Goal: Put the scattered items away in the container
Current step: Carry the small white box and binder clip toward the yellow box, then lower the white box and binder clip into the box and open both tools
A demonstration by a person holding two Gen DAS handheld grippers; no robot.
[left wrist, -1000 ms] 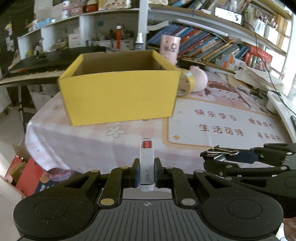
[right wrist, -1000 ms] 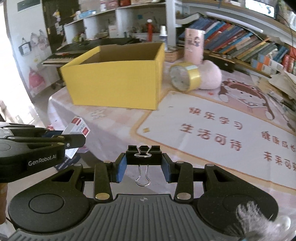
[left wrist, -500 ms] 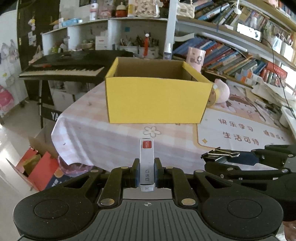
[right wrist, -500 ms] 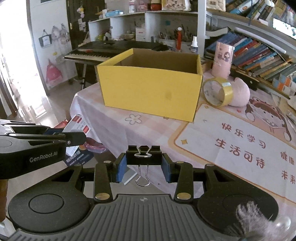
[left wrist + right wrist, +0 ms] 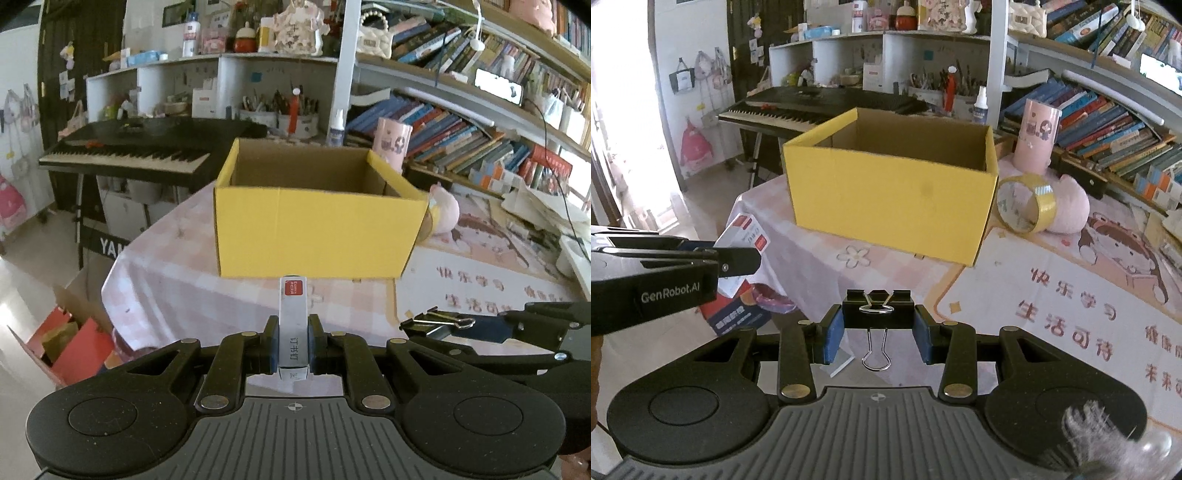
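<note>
The left gripper point(image 5: 292, 345) is clamped on a small white staple box point(image 5: 292, 325) standing on end between its pads, and the right gripper point(image 5: 878, 330) is closed across the body of a black binder clip point(image 5: 876, 309) — both held short of the open yellow cardboard box point(image 5: 314, 229) on the table point(image 5: 820, 266). The risk, in my judgement, lies at release: let go before the near wall is cleared, either item would strike the rim and drop to the floor. The two grippers ride close together — a careless swing could knock the staple box loose.
</note>
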